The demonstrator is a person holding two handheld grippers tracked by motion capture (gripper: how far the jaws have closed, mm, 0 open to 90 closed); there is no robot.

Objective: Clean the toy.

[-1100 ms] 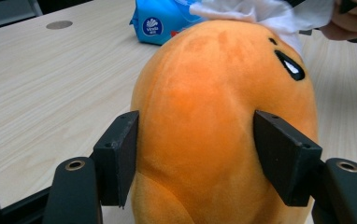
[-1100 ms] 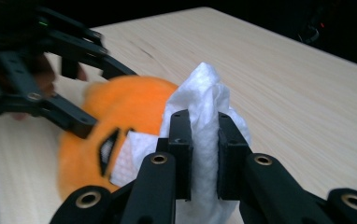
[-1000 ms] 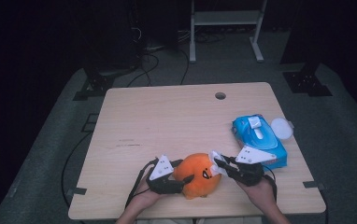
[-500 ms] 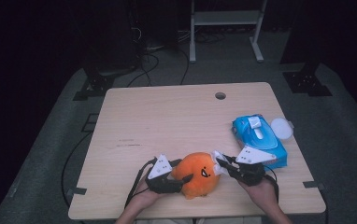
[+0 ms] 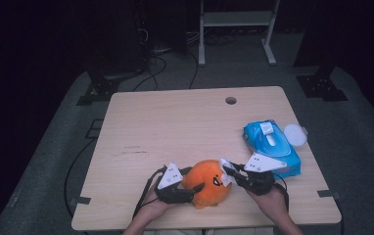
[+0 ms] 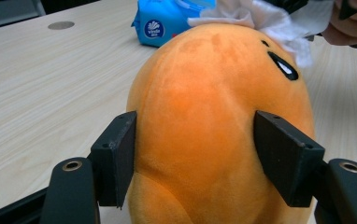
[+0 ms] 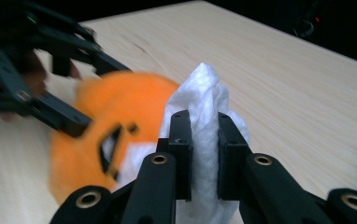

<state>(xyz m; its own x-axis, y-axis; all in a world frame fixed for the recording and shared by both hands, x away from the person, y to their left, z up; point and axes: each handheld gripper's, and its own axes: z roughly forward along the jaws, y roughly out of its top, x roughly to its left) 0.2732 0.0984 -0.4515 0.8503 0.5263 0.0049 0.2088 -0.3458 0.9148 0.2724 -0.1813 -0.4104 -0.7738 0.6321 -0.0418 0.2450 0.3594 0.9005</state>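
An orange plush toy (image 5: 208, 188) sits near the front edge of the wooden table (image 5: 185, 127), between the person's two hands; the left gripper (image 5: 191, 191) has its jaws clamped on the toy's sides, and in the left gripper view both black pads press into the orange plush (image 6: 214, 126), one on each flank; the right gripper (image 5: 225, 172) has its jaws pinched together on a crumpled white wipe (image 7: 204, 121), which stands up between the pads in the right gripper view and hangs below them; that wipe touches the toy's face at its upper right, beside the black eye and mouth markings, as the left gripper view shows at the top (image 6: 265, 18); to the right of the toy, just behind the right hand (image 5: 268, 198), lies a blue pack of wet wipes (image 5: 272, 147) with its white flap lid open; the round cable hole (image 5: 231, 100) lies well apart, near the table's far edge
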